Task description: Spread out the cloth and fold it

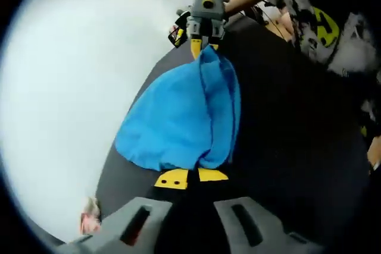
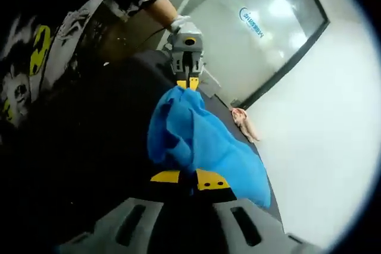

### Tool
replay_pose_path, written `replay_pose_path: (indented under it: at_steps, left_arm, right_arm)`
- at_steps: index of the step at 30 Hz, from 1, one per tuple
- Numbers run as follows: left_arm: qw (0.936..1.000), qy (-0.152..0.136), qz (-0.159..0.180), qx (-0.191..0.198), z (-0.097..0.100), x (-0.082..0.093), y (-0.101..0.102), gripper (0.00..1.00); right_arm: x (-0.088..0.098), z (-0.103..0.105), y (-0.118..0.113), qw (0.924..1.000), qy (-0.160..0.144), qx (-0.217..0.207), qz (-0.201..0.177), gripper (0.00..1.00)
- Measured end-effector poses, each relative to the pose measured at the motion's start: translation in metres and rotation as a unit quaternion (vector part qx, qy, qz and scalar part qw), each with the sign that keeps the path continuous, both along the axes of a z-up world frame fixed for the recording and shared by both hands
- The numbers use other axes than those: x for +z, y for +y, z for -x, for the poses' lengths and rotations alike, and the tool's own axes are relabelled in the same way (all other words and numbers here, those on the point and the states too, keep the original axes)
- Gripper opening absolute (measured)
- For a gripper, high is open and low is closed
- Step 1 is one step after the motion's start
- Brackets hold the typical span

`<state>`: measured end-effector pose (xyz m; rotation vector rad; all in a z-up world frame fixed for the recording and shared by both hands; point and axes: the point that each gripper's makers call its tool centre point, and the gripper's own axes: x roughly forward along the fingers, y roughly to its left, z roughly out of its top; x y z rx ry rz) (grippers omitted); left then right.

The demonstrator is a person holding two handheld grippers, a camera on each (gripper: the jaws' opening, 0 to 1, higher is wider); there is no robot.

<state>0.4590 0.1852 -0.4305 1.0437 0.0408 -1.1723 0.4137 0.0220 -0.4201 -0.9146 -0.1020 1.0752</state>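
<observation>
- In the left gripper view we see the blue cloth (image 1: 181,120) stretched in the air between the two grippers, above a dark table (image 1: 286,123).
- Our left gripper (image 1: 190,176) has its yellow-tipped jaws pinched together on the near edge of the cloth, which bunches into a fold right at the tips.
- At the far end, the right gripper (image 1: 201,46) comes in from the top of the view and clamps the opposite edge of the cloth with its yellow tips together.
- In the right gripper view the same cloth (image 2: 202,144) sags a little between the grippers, with a rolled fold along one side.
- There our right gripper (image 2: 189,178) is closed on the cloth's near edge, and the left gripper (image 2: 188,82) holds the far edge.
- A person's patterned sleeve (image 1: 318,25) shows beside the table.
- A pale pink item (image 2: 244,123) lies past the table's far edge; we cannot tell what it is.
</observation>
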Motion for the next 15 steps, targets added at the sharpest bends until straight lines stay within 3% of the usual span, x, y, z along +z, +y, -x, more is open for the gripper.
replay_pose_path:
  at_steps: [2, 3, 4, 6, 8, 12, 14, 15]
  left_arm:
    - [0.998, 0.055, 0.012, 0.028, 0.006, 0.0, 0.001, 0.0]
    - [0.9971, 0.068, 0.023, 0.022, 0.011, 0.001, -0.003, 0.0]
    - [0.9971, 0.069, 0.031, 0.003, 0.019, 0.002, -0.007, 0.0]
    - [0.9986, 0.049, 0.02, 0.011, 0.022, 0.001, -0.007, 0.0]
    - [0.9981, 0.052, 0.029, 0.013, 0.025, 0.002, -0.009, 0.0]
    - [0.9989, 0.037, 0.014, 0.026, 0.024, 0.002, 0.001, 0.0]
    - [0.9966, 0.062, 0.034, 0.042, 0.026, 0.007, 0.007, 0.0]
    - [0.9969, 0.059, 0.037, 0.037, 0.029, 0.011, 0.008, 0.0]
  right_arm:
    - [0.009, 0.003, -0.002, 0.9989, 0.026, -0.003, -0.038, 0.04]
    - [0.014, 0.003, -0.006, 0.9991, 0.02, -0.003, -0.038, 0.03]
    - [0.018, 0.005, -0.007, 0.999, 0.017, -0.002, -0.042, 0.03]
    - [0.026, 0.008, -0.011, 0.9979, 0.025, -0.003, -0.059, 0.03]
    - [0.028, 0.009, -0.016, 0.9979, 0.02, -0.005, -0.061, 0.03]
    - [0.034, 0.012, -0.018, 0.9974, 0.021, -0.01, -0.069, 0.03]
    - [0.037, 0.014, -0.016, 0.997, 0.024, -0.011, -0.072, 0.03]
    - [0.036, 0.017, -0.015, 0.9966, 0.039, -0.01, -0.072, 0.03]
